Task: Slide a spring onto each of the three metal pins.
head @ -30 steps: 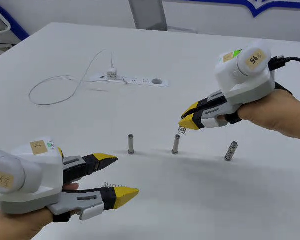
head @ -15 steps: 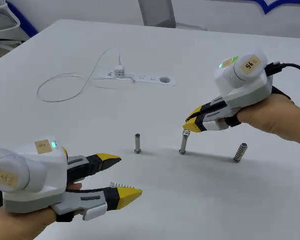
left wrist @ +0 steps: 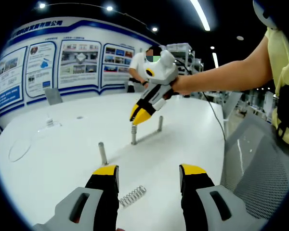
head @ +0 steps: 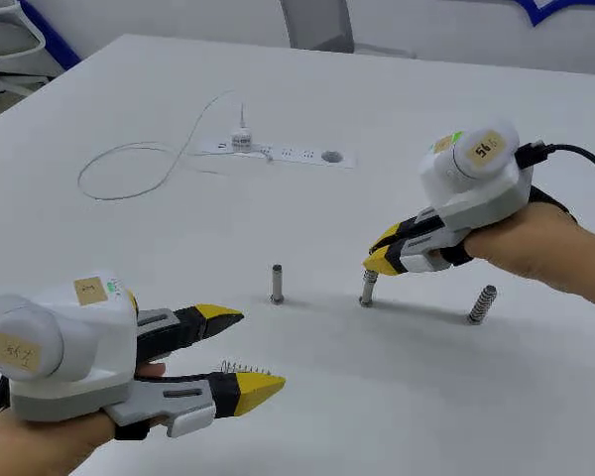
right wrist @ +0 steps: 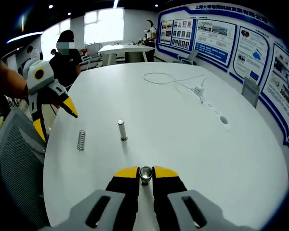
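- My right gripper is pinching the held spring, jaws pressed on it atop the middle pin; its lower end looks started over the pin.
- The right pin already carries its spring; the left pin stands bare.
- My left gripper is spread and holds nothing, the loose spring lying on the table just beside its lower jaw.
- Next, I judge: ease open so it drops, then fetch the loose spring for the left pin.
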